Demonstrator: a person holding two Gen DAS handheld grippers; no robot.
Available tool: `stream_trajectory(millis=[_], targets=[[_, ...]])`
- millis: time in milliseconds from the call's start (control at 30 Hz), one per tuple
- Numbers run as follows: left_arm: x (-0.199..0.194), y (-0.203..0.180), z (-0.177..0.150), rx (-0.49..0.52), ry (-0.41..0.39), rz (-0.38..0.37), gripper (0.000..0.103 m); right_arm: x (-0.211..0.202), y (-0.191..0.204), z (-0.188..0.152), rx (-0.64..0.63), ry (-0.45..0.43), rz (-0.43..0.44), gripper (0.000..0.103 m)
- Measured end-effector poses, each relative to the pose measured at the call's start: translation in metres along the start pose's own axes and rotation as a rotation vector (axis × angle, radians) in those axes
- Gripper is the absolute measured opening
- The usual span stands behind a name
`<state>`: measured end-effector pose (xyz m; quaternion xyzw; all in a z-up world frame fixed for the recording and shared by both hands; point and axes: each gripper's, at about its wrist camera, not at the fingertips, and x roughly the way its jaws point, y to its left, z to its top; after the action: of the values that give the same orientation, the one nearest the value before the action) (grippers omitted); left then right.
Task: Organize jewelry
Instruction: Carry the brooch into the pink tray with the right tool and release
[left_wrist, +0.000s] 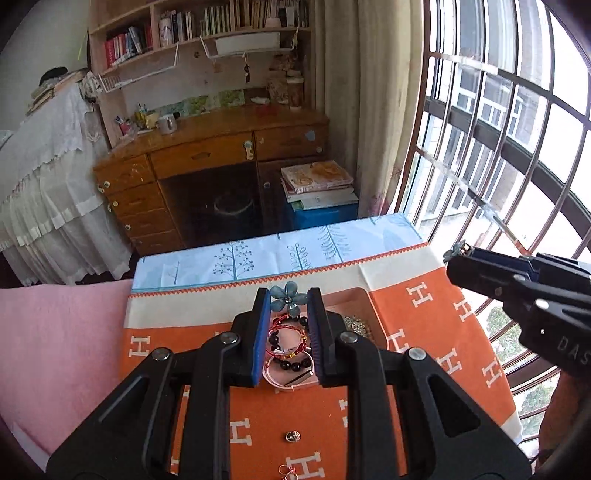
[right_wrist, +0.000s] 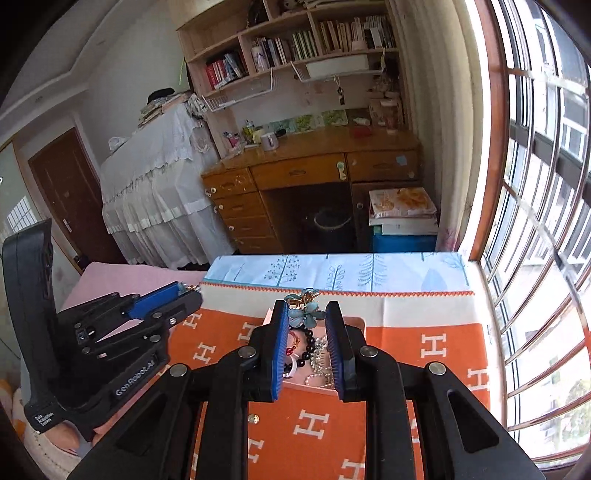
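My left gripper (left_wrist: 289, 294) is shut on a blue flower ornament (left_wrist: 288, 301) and holds it in the air over a pink tray (left_wrist: 364, 295). The tray holds dark bead bracelets (left_wrist: 291, 363), red cord rings and a silvery piece (left_wrist: 356, 325). In the right wrist view my right gripper (right_wrist: 306, 306) is shut on a second blue flower ornament (right_wrist: 307, 315) with a gold-coloured part above it, over the same tray (right_wrist: 355, 320). Each gripper shows in the other view, the right gripper (left_wrist: 458, 254) at the right and the left gripper (right_wrist: 190, 290) at the left.
An orange cloth with white H letters (left_wrist: 424, 332) covers the table, with a pale blue leaf-print cloth (left_wrist: 258, 254) behind it. A small gold piece (left_wrist: 291, 436) and a pink one (left_wrist: 288, 470) lie loose in front. A pink blanket (left_wrist: 62, 350) lies left and a barred window (left_wrist: 517, 147) right.
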<state>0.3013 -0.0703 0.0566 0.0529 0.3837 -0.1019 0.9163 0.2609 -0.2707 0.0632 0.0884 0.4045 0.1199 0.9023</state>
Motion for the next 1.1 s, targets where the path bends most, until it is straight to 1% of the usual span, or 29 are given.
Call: stream_trajectory(millis=[100,200,300,433,533,567,633,733,800,867,933,1000,1100], targets=[[0.06,0.001,-0.005,-0.018,0.076,0.006,0.017,0.057,-0.007,-0.002,0.01,0.09,-0.023,0.02],[0.108,0.007,-0.014,-0.053,0.141,-0.013,0.017,0.114,-0.02,-0.011,0.041,0.19,-0.033,0.02],[0.148,0.012,-0.027,-0.083,0.197,-0.028,0.017,0.16,-0.031,-0.019,0.08,0.263,-0.048,0.02],[0.184,0.011,-0.04,-0.092,0.255,-0.049,0.018,0.199,-0.042,-0.033,0.107,0.298,-0.069,0.02],[0.205,0.011,-0.048,-0.106,0.334,-0.113,0.019,0.219,-0.046,-0.037,0.114,0.307,-0.073,0.024],[0.211,0.012,-0.051,-0.104,0.353,-0.109,0.019,0.223,-0.049,-0.039,0.119,0.301,-0.072,0.025],[0.217,0.011,-0.054,-0.093,0.367,-0.099,0.02,0.227,-0.051,-0.038,0.12,0.284,-0.065,0.036],[0.219,0.014,-0.057,-0.103,0.371,-0.108,0.02,0.227,-0.053,-0.04,0.113,0.257,-0.069,0.038],[0.216,0.019,-0.058,-0.121,0.364,-0.115,0.02,0.22,-0.051,-0.04,0.115,0.245,-0.065,0.038],[0.21,0.022,-0.058,-0.126,0.349,-0.115,0.02,0.21,-0.05,-0.042,0.118,0.233,-0.055,0.038],[0.195,0.023,-0.057,-0.125,0.326,-0.117,0.02,0.196,-0.049,-0.044,0.115,0.217,-0.055,0.038],[0.179,0.024,-0.057,-0.112,0.287,-0.112,0.02,0.181,-0.048,-0.046,0.12,0.2,-0.043,0.038],[0.152,0.022,-0.058,-0.072,0.207,-0.102,0.02,0.156,-0.045,-0.052,0.114,0.177,-0.031,0.038]])
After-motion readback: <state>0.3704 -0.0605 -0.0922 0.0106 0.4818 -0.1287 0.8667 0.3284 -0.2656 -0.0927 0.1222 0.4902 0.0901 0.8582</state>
